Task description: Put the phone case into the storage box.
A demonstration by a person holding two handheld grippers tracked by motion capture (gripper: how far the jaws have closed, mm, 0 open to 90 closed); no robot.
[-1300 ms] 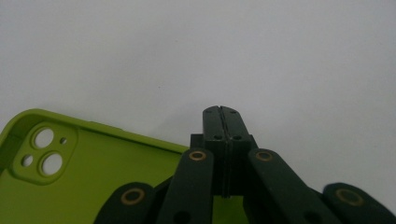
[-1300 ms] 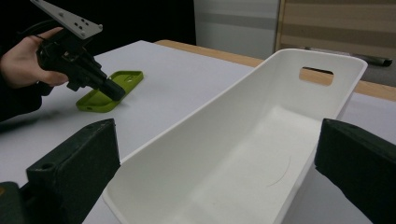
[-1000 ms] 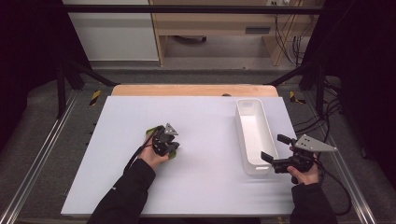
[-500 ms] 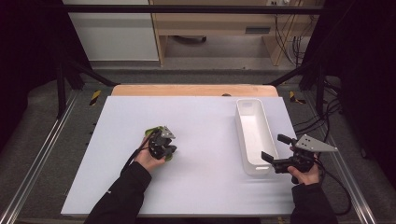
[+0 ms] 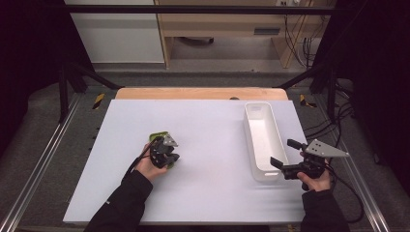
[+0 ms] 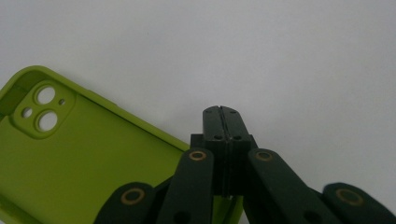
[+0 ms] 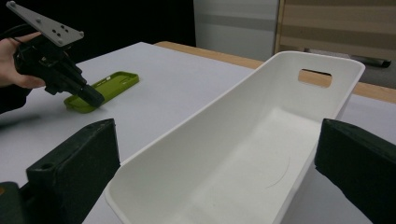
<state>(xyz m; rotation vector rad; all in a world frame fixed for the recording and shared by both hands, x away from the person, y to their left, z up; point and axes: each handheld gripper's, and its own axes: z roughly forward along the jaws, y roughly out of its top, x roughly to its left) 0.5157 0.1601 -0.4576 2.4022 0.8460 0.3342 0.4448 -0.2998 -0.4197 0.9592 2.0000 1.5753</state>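
A lime-green phone case (image 6: 84, 158) lies hollow side up on the white table (image 5: 217, 193), its camera cut-outs at the far end. My left gripper (image 6: 222, 112) is shut, jaws pressed together with nothing between them, its tip at the case's long edge. In the high view the left gripper (image 5: 170, 159) points down over the case (image 5: 158, 136). My right gripper (image 5: 282, 152) stands open at the near right corner of a long white bin (image 5: 247, 125). Its jaws flank the bin's near end (image 7: 243, 121) without pressing it. The bin holds nothing.
The bin has a handle slot (image 7: 315, 78) in its far wall. A wooden strip (image 5: 198, 93) borders the table's far edge. Metal frame rails (image 5: 43, 164) run along both sides, and cables (image 5: 348, 125) lie on the floor at the right.
My left gripper has shifted slightly left and nearer over the green case. The right gripper and the bin have stayed in place.
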